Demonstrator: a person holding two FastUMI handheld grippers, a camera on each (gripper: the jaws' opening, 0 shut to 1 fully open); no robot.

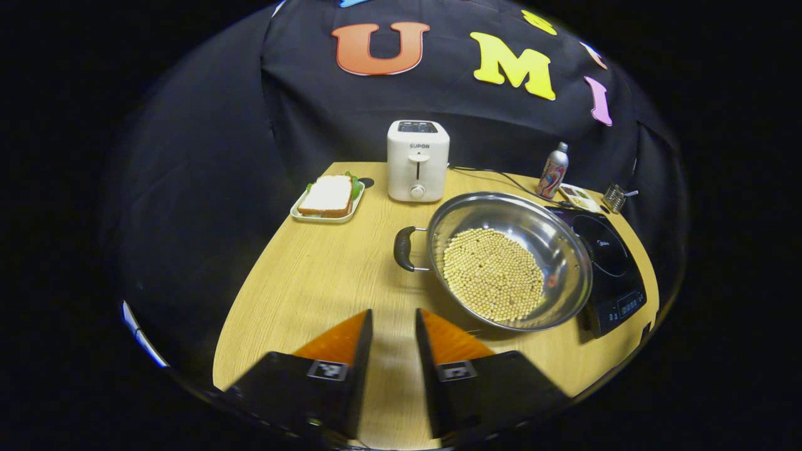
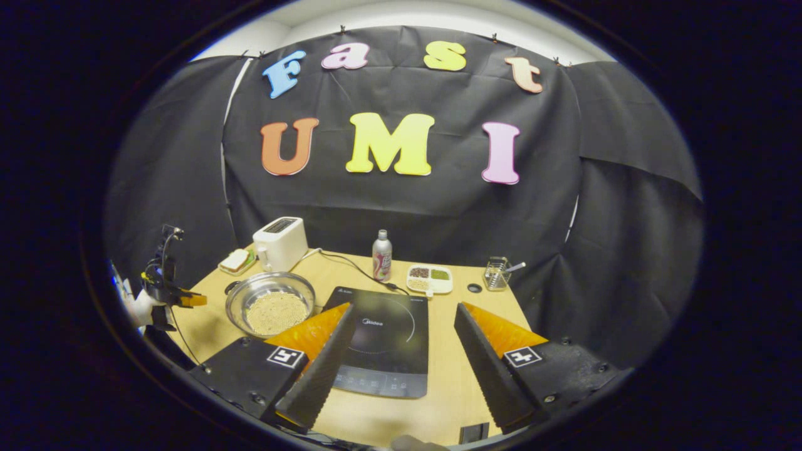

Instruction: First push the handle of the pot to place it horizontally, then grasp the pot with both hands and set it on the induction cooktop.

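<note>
Left tool (image 1: pixel 393 326): fingers parted, empty, above the counter (image 1: pixel 301 282) short of the pot handle (image 1: pixel 404 248). Right tool (image 2: pixel 401 326): spread wide, empty, over the cooktop (image 2: pixel 385 341). Pot (image 1: pixel 510 260): on counter, beside cooktop. Step: handle push, apparently not begun; next, left tool must reach the handle.

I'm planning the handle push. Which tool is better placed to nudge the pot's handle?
Left. The left tool is open and low over the table, with the pot's black handle just ahead of it. The right tool faces the induction cooktop, and the pot sits off to its left.
</note>
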